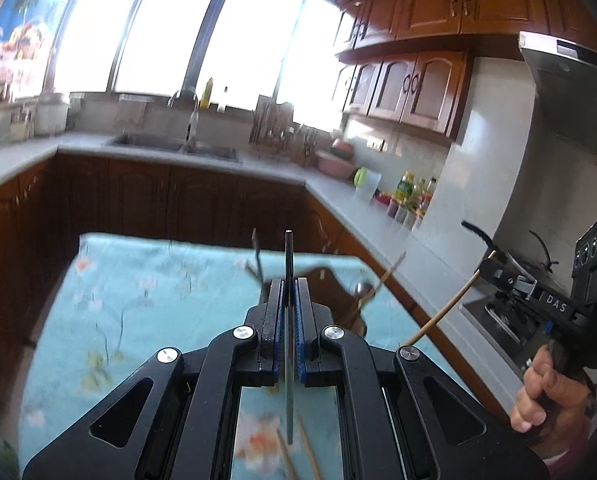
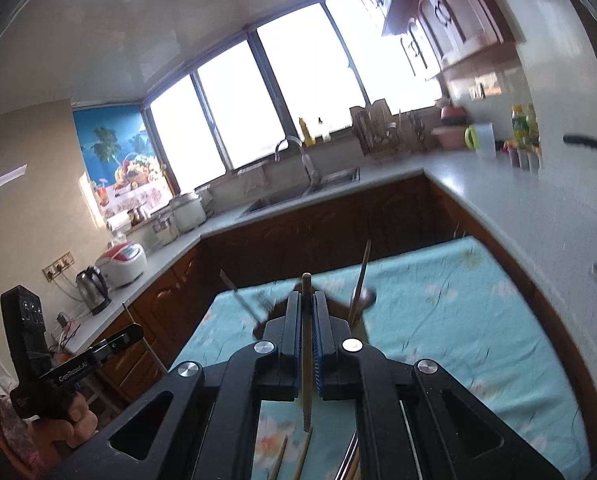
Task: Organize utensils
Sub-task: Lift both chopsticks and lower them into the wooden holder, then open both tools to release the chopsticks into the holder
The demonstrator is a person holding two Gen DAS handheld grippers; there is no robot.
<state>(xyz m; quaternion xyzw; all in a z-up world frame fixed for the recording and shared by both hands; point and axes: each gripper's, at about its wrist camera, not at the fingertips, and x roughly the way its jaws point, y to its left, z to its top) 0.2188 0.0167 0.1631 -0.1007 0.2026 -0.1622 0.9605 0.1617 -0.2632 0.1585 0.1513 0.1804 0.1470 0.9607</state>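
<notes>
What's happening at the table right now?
A person holds a gripper in each hand above the floral tablecloth. The left gripper is shut on a thin metal utensil, the right gripper on a wooden chopstick. A dark holder with utensils stands ahead.

My table point(image 1: 146, 292), lower centre of frame, wears a light blue flowered cloth point(image 1: 98, 320). Loose chopsticks point(image 2: 298, 456) lie on it at the bottom edge.

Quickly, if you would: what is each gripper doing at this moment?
Left gripper: closed on a thin metal utensil.
Right gripper: closed on a wooden chopstick.
</notes>
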